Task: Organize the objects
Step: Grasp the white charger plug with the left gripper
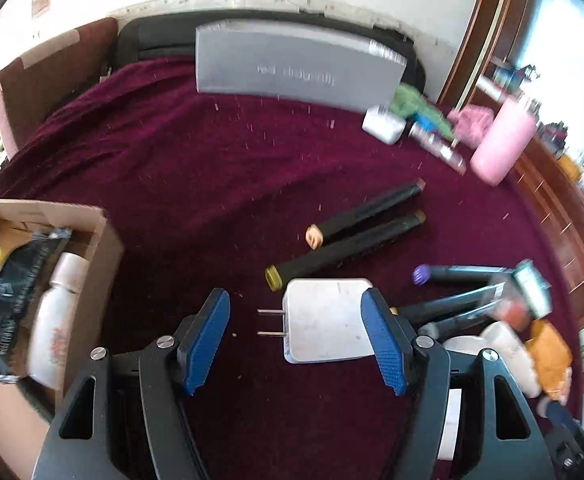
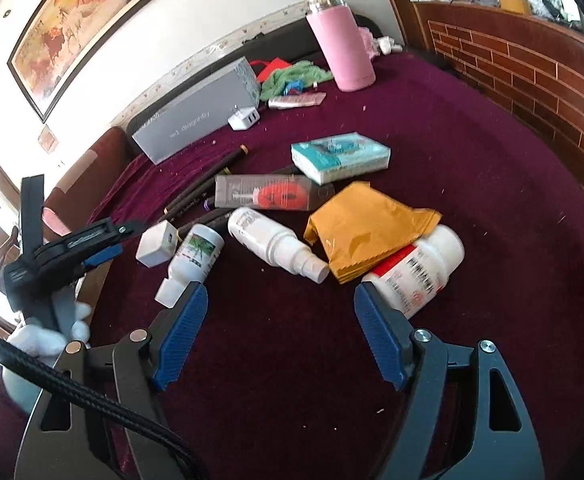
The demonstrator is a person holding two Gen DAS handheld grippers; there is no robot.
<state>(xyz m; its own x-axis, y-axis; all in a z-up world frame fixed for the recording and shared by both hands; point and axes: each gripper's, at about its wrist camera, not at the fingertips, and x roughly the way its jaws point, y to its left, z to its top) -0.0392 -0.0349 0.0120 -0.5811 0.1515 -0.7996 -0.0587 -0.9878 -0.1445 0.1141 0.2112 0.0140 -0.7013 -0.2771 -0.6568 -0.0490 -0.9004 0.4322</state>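
The left tongs, black arms tipped with ribbed blue pads, stand released over a maroon velvet-like cloth covering the table; between the pads, nearer the right one and seemingly unpressed, lies a flat white square charger, its two metal prongs pointing toward 9 o'clock. Just beyond it at 12 o'clock lie two long matte-black cylinders with tan and yellow ends. At 9 o'clock an open cardboard box holds a white plastic bottle, a crinkled black bag and a pale yellow rounded piece. At 3 o'clock more dark markers are blurred. Farther off at 12 o'clock a grey rectangular box stands on edge; at 2 o'clock is a smooth pink flask.

The right tongs are likewise released, empty above bare cloth. Just past the tips lie a small green-labelled white bottle, a white spray bottle, a creased mustard-yellow packet and a white pill bottle with a red-striped label touching the right pad. Beyond them lie a clear tube with an orange inside and a pale teal box. At 9 o'clock a white-gloved hand grips the left tool.
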